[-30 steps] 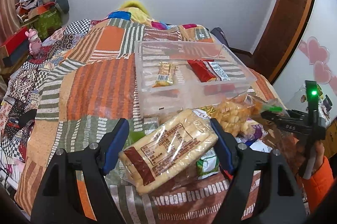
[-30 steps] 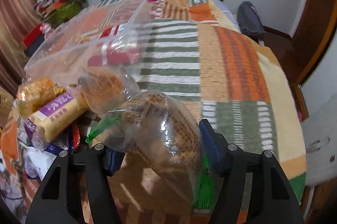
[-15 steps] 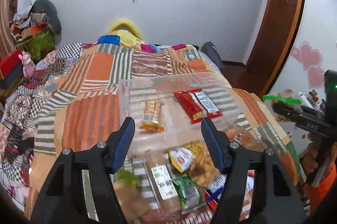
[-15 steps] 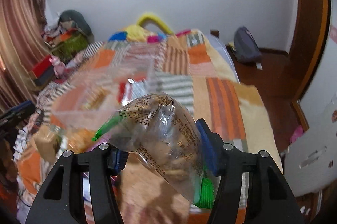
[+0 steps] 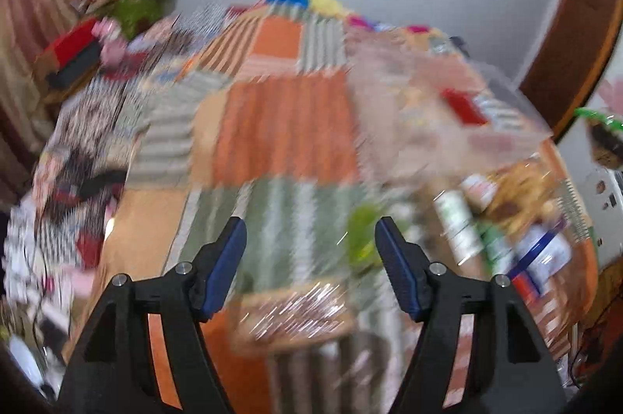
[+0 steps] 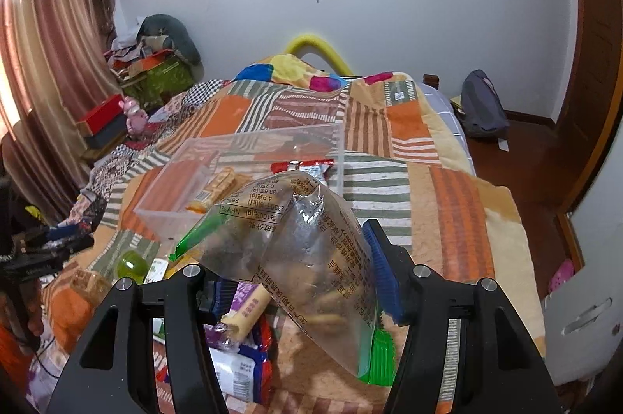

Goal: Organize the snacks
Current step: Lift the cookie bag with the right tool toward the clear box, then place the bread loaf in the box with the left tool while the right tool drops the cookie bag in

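Two grippers are at work: my right gripper [image 6: 296, 258] is clamped on a clear cookie bag [image 6: 307, 258], raised just short of the clear bin [image 6: 241, 161] on the quilt [image 6: 459, 203]. My left gripper [image 5: 311, 258] gapes wide, gripping nothing. Carrying the bag to the bin looks like the step in hand; next I must reach over its near wall and release. Only the right view is sharp; the left is smeared, its packet pile [image 5: 506, 219] probably snacks.
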`<state>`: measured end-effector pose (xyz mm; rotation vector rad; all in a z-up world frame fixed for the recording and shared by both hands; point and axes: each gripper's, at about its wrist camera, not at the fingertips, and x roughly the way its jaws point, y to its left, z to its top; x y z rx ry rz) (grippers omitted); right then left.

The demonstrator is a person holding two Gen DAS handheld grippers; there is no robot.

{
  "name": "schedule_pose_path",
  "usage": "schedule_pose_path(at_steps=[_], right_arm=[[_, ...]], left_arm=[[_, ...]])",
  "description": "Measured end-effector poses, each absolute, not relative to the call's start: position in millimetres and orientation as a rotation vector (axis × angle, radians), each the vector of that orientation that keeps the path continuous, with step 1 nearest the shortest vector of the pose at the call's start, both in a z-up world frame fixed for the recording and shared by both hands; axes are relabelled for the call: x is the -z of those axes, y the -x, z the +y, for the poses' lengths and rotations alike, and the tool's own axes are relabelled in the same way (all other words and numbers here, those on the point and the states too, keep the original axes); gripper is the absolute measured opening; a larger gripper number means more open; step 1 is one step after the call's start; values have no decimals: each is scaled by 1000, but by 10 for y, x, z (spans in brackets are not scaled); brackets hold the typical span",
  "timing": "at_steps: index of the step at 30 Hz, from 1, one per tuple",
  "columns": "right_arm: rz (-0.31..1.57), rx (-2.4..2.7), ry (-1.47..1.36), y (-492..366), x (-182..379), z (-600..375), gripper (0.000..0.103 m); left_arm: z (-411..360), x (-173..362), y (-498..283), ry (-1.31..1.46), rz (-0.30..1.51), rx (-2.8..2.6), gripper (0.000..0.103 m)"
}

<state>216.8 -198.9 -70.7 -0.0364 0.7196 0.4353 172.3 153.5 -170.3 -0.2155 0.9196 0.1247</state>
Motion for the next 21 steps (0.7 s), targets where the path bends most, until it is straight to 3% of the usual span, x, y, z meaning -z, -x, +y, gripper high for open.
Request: schedule_pose_path(at_steps=[2,5,9,15,21], right_arm=[[718,-438,46,-2149,700,-1948,56],[721,-442,50,-2125,695,-1885,56],[733,-449,56,-2114,715,-1825,56],[740,-452,79,-2089,721,-1737,56],[730,-447,83,-2127,692,-1675,56]], left_arm=[[1635,1882,-1633,271,966,-122,69],[1710,2047,-1516,369,964,-113,81],[1629,2132,-1453,370,955,-117,85],[1508,2281,-1602,288,1002,-141,81],[1510,2006,-1629,265,912,-143,80]])
